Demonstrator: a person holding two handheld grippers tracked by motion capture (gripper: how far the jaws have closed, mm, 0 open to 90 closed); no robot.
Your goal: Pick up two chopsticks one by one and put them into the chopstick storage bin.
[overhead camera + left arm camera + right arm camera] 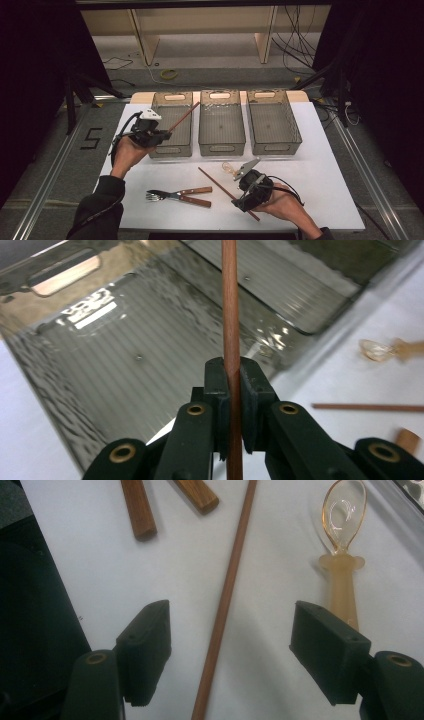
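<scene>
High view | ur L gripper (167, 133) clamps chopstick (183, 118), tip at 1 o'clock over left bin (172, 150), for drop | R gripper (230, 655) jaws wide, straddling 2nd stick (225, 597) to grab.

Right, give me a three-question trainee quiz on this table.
1. True or false: the left gripper is shut on a chopstick.
2. The right gripper is: A) open above the second chopstick on the table; B) shut on the clear spoon; C) holding the fork.
3. How many grey bins stand along the table's far edge?

Key: 1 true; 2 A; 3 three.
</scene>
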